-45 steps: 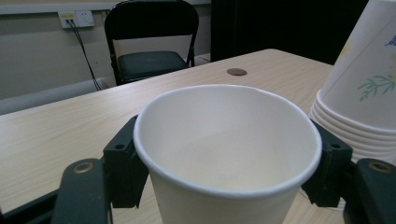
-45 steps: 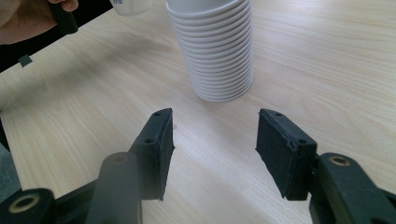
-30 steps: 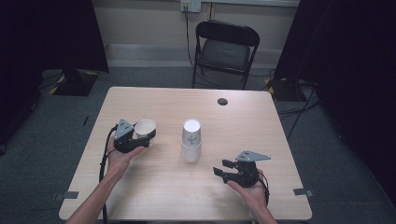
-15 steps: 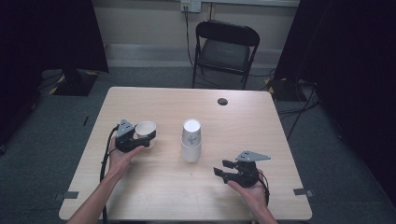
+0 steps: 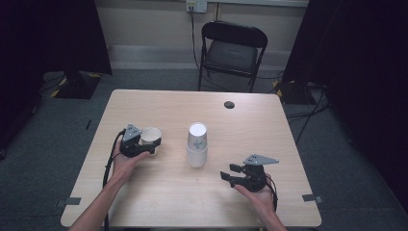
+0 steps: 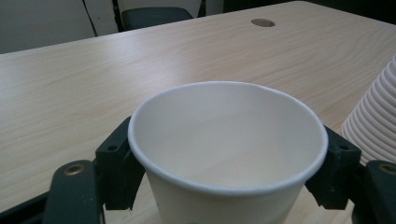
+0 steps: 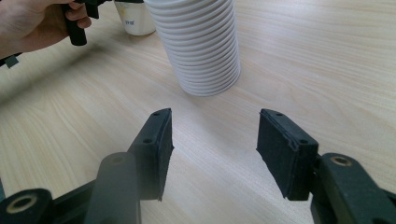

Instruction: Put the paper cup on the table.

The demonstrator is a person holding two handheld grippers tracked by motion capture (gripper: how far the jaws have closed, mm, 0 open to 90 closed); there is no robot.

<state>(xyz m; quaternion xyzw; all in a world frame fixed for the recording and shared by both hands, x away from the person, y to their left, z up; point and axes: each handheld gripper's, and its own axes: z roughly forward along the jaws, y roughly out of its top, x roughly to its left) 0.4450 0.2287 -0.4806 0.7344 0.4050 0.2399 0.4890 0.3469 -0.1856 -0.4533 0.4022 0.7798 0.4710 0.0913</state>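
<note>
Left tongs (image 5: pixel 150 144): jaws stand either side of a single white paper cup (image 5: pixel 151 136), upright, mouth up, base on the pale wood-grain tabletop (image 5: pixel 159 202). In the left gripper view the cup (image 6: pixel 227 154) sits squarely between the two black pads (image 6: pixel 119 168), rim level with them. The jaws have just been opening, with the cup between them; the pads look to be at the wall or barely off it, and I judge the squeeze gone, so the cup stands on its own. Reads as a release after set-down.

Right tongs (image 5: pixel 232 172): spread wide, nothing between the pads (image 7: pixel 152 151), resting low over the tabletop near the person's edge.

Tall white stack of nested paper cups (image 5: pixel 197 144): mouth down, mid-tabletop, between the two hands. In the right gripper view the stack (image 7: pixel 198 44) lies straight ahead of the open jaws and slightly left, long axis vertical, its ribbed rims stepping outward toward the base.

Relation that matters: the single cup is just left of the stack, near but apart from it. The stack lies forward and inward of the right tongs, across a short clear stretch of tabletop. Both hands are about equally near; the right is free and already aimed at it. The left must back straight away from the cup, toward the person, to avoid tipping it.
</note>
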